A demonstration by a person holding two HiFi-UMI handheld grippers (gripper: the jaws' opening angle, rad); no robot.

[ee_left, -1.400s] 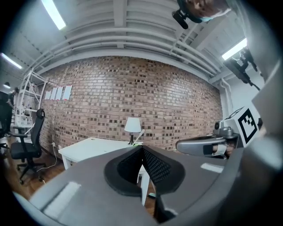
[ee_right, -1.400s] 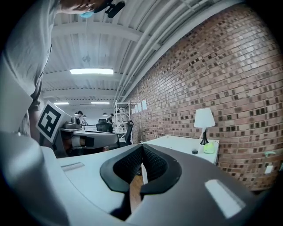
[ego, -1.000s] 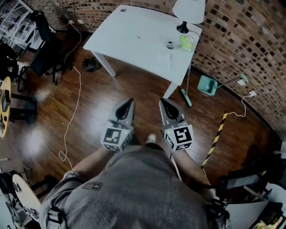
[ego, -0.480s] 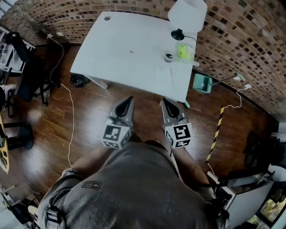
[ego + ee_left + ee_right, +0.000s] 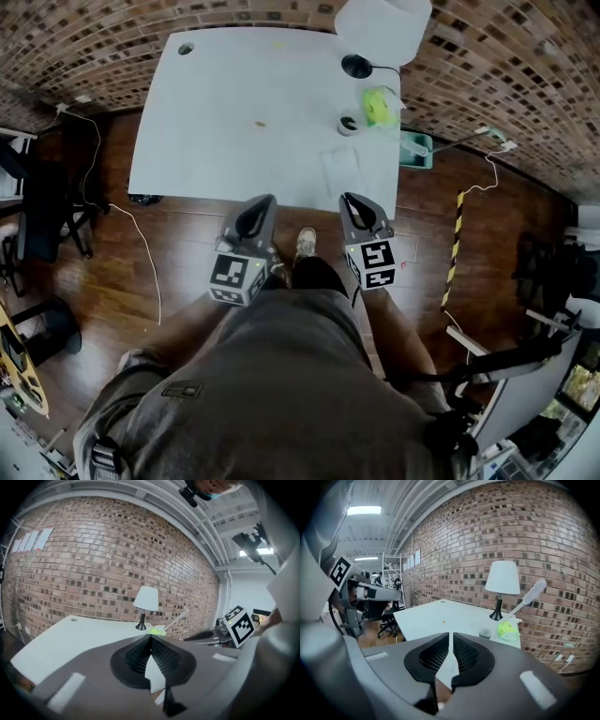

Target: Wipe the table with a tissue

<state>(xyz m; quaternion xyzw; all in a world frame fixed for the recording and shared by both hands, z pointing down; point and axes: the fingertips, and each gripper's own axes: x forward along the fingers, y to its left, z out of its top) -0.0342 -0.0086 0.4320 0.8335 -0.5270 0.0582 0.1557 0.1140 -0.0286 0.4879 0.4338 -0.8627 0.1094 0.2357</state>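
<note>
The white table (image 5: pixel 234 103) fills the top of the head view. A pale tissue sheet (image 5: pixel 343 167) lies flat near its front right corner, and a small brown crumb (image 5: pixel 261 124) sits mid-table. My left gripper (image 5: pixel 258 210) hovers at the table's near edge, left of the tissue, shut and empty (image 5: pixel 151 637). My right gripper (image 5: pixel 355 202) is just short of the tissue. Its jaws (image 5: pixel 450 634) are almost together and starting to open by a hairline, with nothing between them.
At the table's back right stand a white lamp (image 5: pixel 381 22), a green object (image 5: pixel 378 106) and a small round cup (image 5: pixel 348 124). A brick wall (image 5: pixel 506 66) runs behind. A teal dustpan (image 5: pixel 416 148) and cables lie on the wooden floor (image 5: pixel 178 262).
The person has walked up to the table, which now lies straight ahead and much closer. Both grippers have come forward and down to its near edge, staying side by side.
</note>
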